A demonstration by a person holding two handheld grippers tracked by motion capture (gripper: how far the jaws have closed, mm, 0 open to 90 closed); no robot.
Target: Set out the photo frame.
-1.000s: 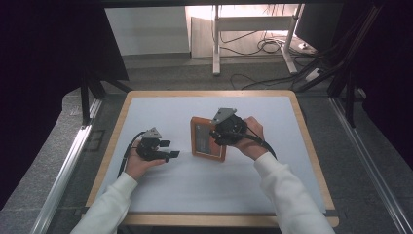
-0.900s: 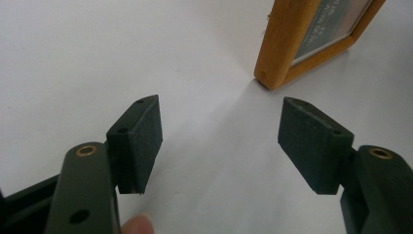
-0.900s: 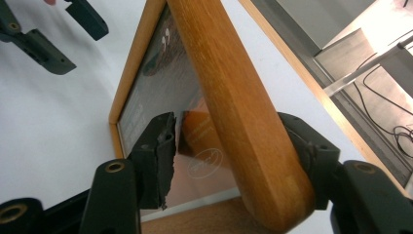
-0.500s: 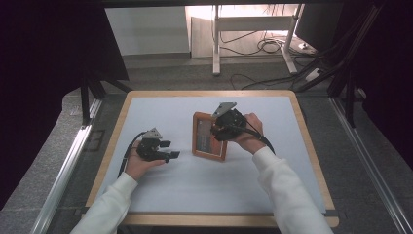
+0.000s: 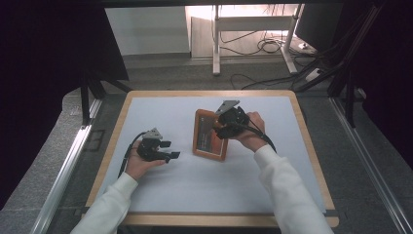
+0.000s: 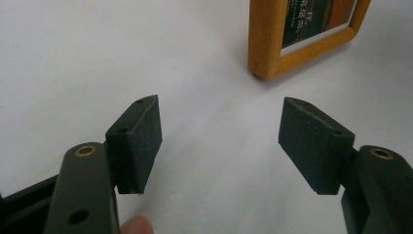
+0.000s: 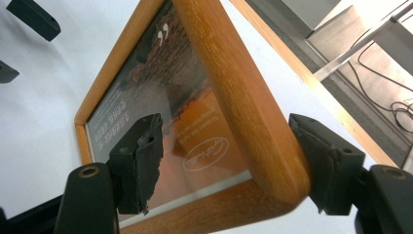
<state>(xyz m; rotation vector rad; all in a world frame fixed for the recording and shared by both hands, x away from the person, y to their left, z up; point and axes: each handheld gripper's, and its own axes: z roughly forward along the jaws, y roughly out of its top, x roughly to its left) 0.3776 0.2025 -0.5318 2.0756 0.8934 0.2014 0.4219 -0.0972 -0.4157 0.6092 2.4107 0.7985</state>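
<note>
Left side of the white, wood-edged tabletop [image 5: 160,195]: left hand-held gripper [image 5: 165,150] rests low in the person's left hand [image 5: 139,165], jaws spread wide with bare white surface between them. A fingertip [image 6: 138,225] shows at the bottom of the left gripper view; a corner of the frame stands ahead, apart from the jaws.

Centre: orange-brown wooden rectangular picture frame [image 5: 210,135] with a dark printed picture under glass, tilted up off the tabletop on its near edge.

Right: right hand-held gripper [image 5: 225,124], jaws apart, straddles the frame's upper right corner; whether the pads [image 7: 141,161] touch, cannot tell.

Beyond the tabletop: grey floor, black cables [image 5: 272,46], white desk legs [image 5: 215,39].
</note>
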